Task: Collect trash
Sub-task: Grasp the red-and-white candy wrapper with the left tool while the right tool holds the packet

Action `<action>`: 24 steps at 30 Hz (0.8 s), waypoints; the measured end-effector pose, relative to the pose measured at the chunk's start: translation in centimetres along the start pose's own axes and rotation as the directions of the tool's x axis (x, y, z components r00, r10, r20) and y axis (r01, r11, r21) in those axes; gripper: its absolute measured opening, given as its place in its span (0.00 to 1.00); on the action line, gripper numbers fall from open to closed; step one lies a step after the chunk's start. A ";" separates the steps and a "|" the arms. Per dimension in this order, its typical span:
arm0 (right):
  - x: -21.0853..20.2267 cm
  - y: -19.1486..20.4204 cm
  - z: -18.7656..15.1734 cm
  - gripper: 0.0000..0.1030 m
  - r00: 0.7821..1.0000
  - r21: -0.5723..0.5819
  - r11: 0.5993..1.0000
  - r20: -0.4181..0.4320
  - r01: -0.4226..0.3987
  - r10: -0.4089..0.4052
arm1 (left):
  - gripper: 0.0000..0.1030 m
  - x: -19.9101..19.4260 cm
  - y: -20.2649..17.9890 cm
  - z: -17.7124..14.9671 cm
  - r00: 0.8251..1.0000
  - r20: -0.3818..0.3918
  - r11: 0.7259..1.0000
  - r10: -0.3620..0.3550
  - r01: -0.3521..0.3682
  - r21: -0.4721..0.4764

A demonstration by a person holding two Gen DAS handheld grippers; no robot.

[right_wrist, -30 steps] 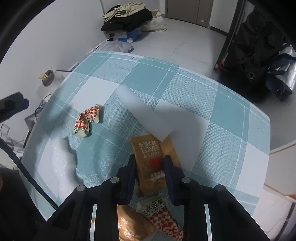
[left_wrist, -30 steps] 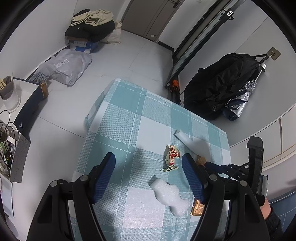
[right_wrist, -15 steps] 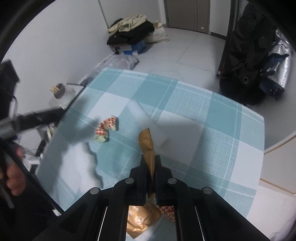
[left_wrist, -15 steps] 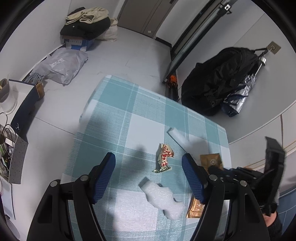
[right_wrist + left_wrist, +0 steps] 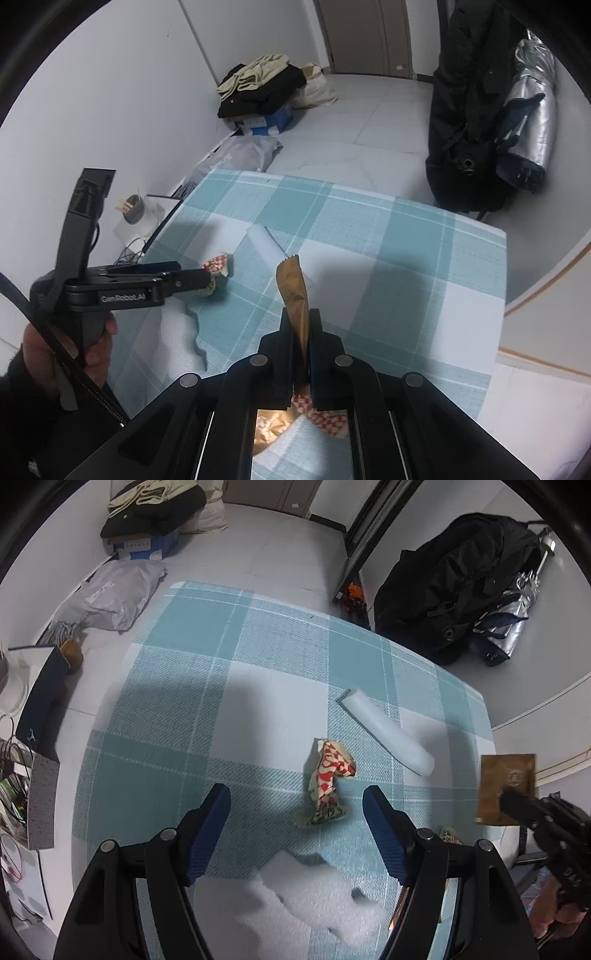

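Observation:
My right gripper (image 5: 302, 332) is shut on a brown snack packet (image 5: 294, 291), lifted edge-on above the checked tablecloth (image 5: 388, 251); the left wrist view shows the same packet (image 5: 506, 786) raised at the right. My left gripper (image 5: 297, 812) is open, hovering over a crumpled red-and-white wrapper (image 5: 328, 779) that lies between its fingers, untouched. In the right wrist view the wrapper (image 5: 218, 266) sits at the left gripper's tips. A white foam tube (image 5: 384, 734) lies behind it. A jagged white foam piece (image 5: 317, 897) lies near the front edge.
More wrappers (image 5: 325, 419) lie under my right gripper on the table. On the floor beyond are a black bag (image 5: 454, 587) with a silver umbrella, a grey parcel (image 5: 114, 594) and a clothes pile on a box (image 5: 151, 520). A desk edge with cables (image 5: 14, 760) is left.
The right gripper closed on the brown packet and lifted it off the cloth. The left gripper moved forward and down, so the red-and-white wrapper now lies between its fingers.

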State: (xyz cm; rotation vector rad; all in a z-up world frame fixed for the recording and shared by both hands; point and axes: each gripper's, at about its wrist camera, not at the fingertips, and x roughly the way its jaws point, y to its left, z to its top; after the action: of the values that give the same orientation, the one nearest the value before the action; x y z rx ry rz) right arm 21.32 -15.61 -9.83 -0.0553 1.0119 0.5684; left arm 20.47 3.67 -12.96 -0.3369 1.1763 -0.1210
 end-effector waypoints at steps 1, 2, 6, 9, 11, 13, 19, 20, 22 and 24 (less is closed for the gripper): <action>-0.1 -0.1 0.0 0.05 1.000 0.000 1.000 0.002 -0.001 0.001 | 0.68 0.1 -0.3 0.0 1.000 0.000 1.000 0.002 -0.002 0.010; -0.2 -0.3 0.0 0.05 1.000 0.002 1.000 0.005 -0.004 0.004 | 0.67 0.2 -0.4 0.0 1.000 0.002 1.000 0.006 -0.006 0.019; -0.8 -0.9 -0.2 0.05 0.999 0.017 0.999 0.008 -0.033 0.032 | 0.62 0.7 -1.4 0.0 0.999 0.006 0.997 0.032 -0.032 0.065; -1.1 -1.3 -0.3 0.05 1.000 0.024 0.999 0.014 -0.027 0.026 | 0.51 0.8 -1.8 -0.1 1.000 0.006 0.996 0.029 -0.029 0.086; -1.3 -1.4 -0.4 0.05 1.000 0.027 0.999 0.013 -0.024 0.024 | 0.40 0.9 -2.1 -0.1 1.000 -0.001 0.995 0.016 -0.015 0.098; -1.4 -1.5 -0.4 0.05 1.000 0.027 0.999 0.015 -0.020 0.019 | 0.33 0.9 -2.4 -0.3 0.999 0.007 0.992 0.037 -0.037 0.123; -1.5 -1.4 -0.5 0.05 1.000 0.028 1.000 0.019 -0.013 0.012 | 0.13 0.9 -2.6 -0.4 1.000 -0.008 0.989 0.017 -0.016 0.145; -1.5 -1.3 -0.5 0.05 1.000 0.028 1.000 0.020 -0.011 0.011 | 0.13 0.8 -2.7 -0.4 1.000 -0.006 0.989 0.016 -0.015 0.145; -1.5 -1.2 -0.5 0.05 1.000 0.027 1.000 0.022 -0.010 0.009 | 0.13 0.4 -2.6 -0.4 1.000 0.003 0.989 0.012 -0.012 0.147; -1.5 -1.1 -0.5 0.05 1.000 0.029 1.000 0.025 -0.008 0.007 | 0.13 0.3 -2.7 -0.4 1.000 0.009 0.989 0.008 -0.010 0.148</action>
State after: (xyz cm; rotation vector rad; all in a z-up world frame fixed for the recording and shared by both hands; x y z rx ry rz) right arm 20.87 -17.27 -9.09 -0.0190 0.9960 0.5598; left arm 20.41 0.95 -12.50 -0.2009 1.1530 -0.1978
